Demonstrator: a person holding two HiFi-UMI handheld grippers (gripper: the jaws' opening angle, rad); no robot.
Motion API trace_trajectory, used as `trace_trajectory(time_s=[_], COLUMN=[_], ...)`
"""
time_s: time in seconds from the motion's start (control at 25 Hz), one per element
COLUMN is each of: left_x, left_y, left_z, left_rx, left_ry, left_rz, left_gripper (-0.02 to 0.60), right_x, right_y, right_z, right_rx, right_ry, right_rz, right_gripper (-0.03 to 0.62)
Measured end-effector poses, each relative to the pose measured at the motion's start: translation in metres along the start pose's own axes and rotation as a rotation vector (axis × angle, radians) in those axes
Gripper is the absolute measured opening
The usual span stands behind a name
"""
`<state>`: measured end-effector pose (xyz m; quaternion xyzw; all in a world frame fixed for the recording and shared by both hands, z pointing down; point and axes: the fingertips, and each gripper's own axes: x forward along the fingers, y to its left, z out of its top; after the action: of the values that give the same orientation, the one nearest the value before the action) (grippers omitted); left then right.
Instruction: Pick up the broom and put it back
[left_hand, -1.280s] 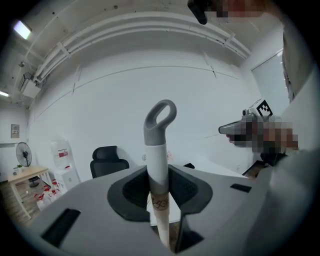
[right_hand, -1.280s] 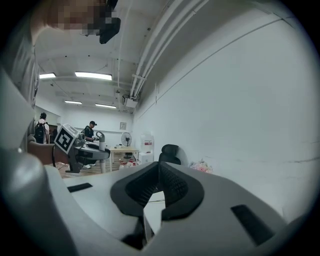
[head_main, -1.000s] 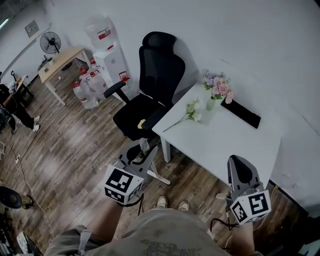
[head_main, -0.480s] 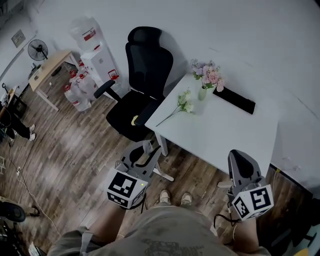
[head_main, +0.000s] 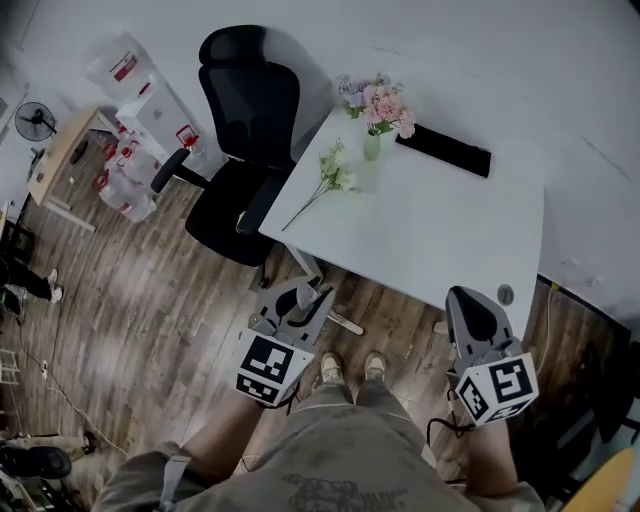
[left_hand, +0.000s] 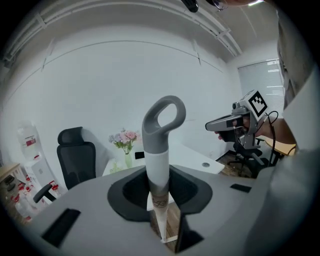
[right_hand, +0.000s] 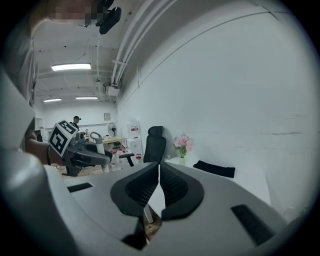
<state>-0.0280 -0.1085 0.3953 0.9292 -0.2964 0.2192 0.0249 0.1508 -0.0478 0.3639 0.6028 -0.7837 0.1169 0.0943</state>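
The broom shows only as its handle: a white shaft ending in a grey loop (left_hand: 161, 131), standing up between the jaws of my left gripper (left_hand: 161, 200), which is shut on it. In the head view the same grey loop (head_main: 306, 301) pokes out of the left gripper (head_main: 292, 318) above the wooden floor, near the table corner. The broom's head is hidden. My right gripper (head_main: 473, 322) hangs by the table's near edge, and its jaws (right_hand: 158, 186) meet with nothing between them.
A white table (head_main: 450, 240) carries a vase of pink flowers (head_main: 375, 105), a loose flower stem (head_main: 318, 187) and a flat black item (head_main: 443, 150). A black office chair (head_main: 240, 130) stands at its left, with a water dispenser (head_main: 140, 90) and bottles beyond.
Both grippers have sunk and drawn closer to the table's near edge. The head view has swung, so the table and chair sit higher in the picture. The broom handle stays gripped.
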Motion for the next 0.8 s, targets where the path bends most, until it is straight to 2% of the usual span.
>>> trace_trajectory(time_s=[0.4, 0.8], left_x=[0.081, 0.146], left_y=[-0.047, -0.092], left_z=[-0.058, -0.135], left_rx=[-0.008, 0.056], left_ry=[0.165, 0.354], left_rz=[-0.167, -0.280], left_gripper=[0.101, 0.101], right_x=[0.012, 0.017], right_y=[-0.040, -0.066], right_z=[-0.067, -0.123], right_rx=[0.074, 0.160], right_ry=[0.125, 0.228], right_rz=[-0.111, -0.163], right_gripper=[0.035, 0.035])
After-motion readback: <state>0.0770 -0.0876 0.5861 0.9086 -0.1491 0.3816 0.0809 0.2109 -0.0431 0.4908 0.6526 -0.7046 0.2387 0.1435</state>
